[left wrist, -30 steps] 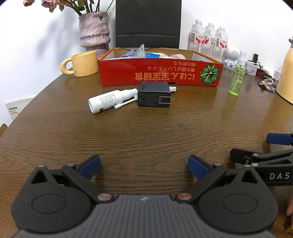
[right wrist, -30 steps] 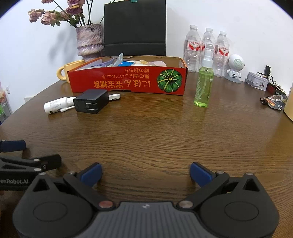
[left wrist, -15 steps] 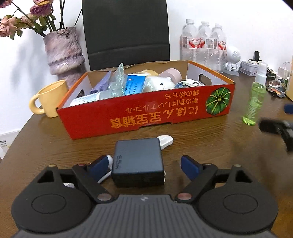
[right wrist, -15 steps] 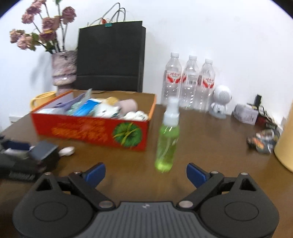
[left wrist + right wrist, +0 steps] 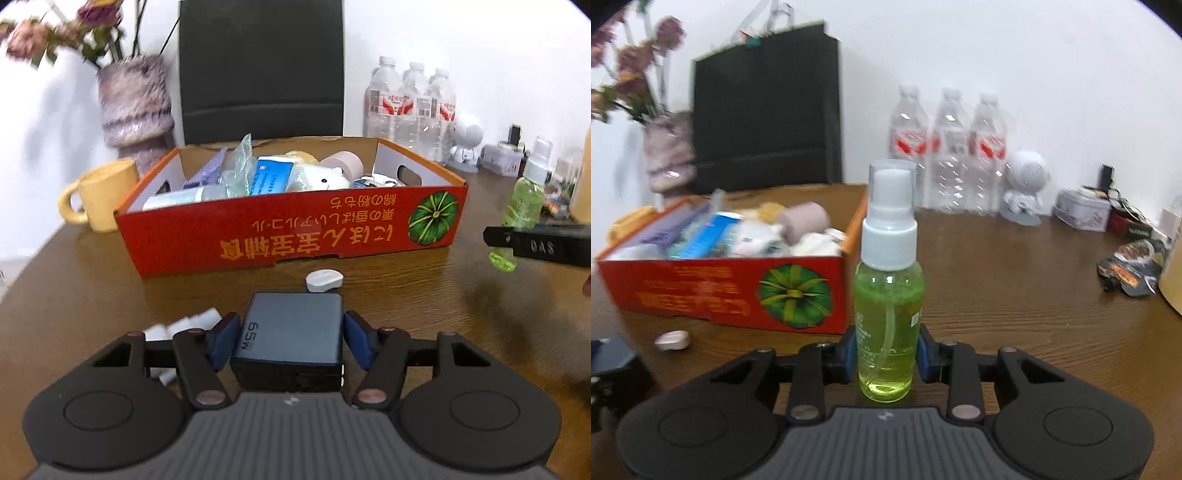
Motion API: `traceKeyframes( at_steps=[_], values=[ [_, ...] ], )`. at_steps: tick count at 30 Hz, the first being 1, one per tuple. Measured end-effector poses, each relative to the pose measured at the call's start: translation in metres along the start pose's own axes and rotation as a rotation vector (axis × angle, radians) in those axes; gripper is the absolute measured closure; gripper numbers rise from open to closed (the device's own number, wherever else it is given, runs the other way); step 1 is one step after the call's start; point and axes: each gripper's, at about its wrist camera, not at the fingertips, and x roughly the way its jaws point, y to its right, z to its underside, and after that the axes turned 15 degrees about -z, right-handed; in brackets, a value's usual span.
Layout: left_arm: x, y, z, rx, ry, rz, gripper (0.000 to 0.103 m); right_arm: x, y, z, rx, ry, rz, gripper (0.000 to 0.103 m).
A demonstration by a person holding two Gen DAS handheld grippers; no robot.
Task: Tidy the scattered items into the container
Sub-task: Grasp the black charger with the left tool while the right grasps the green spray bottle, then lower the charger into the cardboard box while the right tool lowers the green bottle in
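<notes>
My left gripper (image 5: 290, 341) is shut on the black power adapter (image 5: 291, 332), its blue pads against both sides. A white spray bottle (image 5: 184, 326) lies beside it on the left, partly hidden by my finger. A small white cap (image 5: 324, 280) lies in front of the red cardboard box (image 5: 288, 229), which holds several items. My right gripper (image 5: 886, 354) is shut on the green spray bottle (image 5: 888, 310), which stands upright to the right of the box (image 5: 738, 291). The bottle also shows in the left wrist view (image 5: 522, 206).
A yellow mug (image 5: 99, 195) and a vase of flowers (image 5: 136, 107) stand left of the box. A black chair (image 5: 260, 70) is behind it. Three water bottles (image 5: 947, 147), a white robot figure (image 5: 1025, 184), a tin and snack wrappers (image 5: 1130, 266) sit at the back right.
Both grippers moved forward and closed. The left one closed on the power adapter. The right one reached the green spray bottle and closed on it.
</notes>
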Motion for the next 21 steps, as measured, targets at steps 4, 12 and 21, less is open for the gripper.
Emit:
traceKeyframes(
  at_steps=[4, 12, 21],
  values=[
    [-0.012, -0.013, -0.012, -0.085, 0.020, 0.035, 0.041, -0.018, -0.013, -0.001, -0.016, 0.036, -0.071, 0.073],
    [0.006, -0.017, -0.089, -0.129, 0.002, 0.110, 0.041, -0.014, -0.028, -0.063, -0.094, 0.020, -0.102, 0.073],
    [0.094, 0.014, -0.145, -0.166, -0.039, 0.019, 0.041, 0.070, -0.020, -0.121, 0.008, -0.155, -0.140, 0.073]
  ],
)
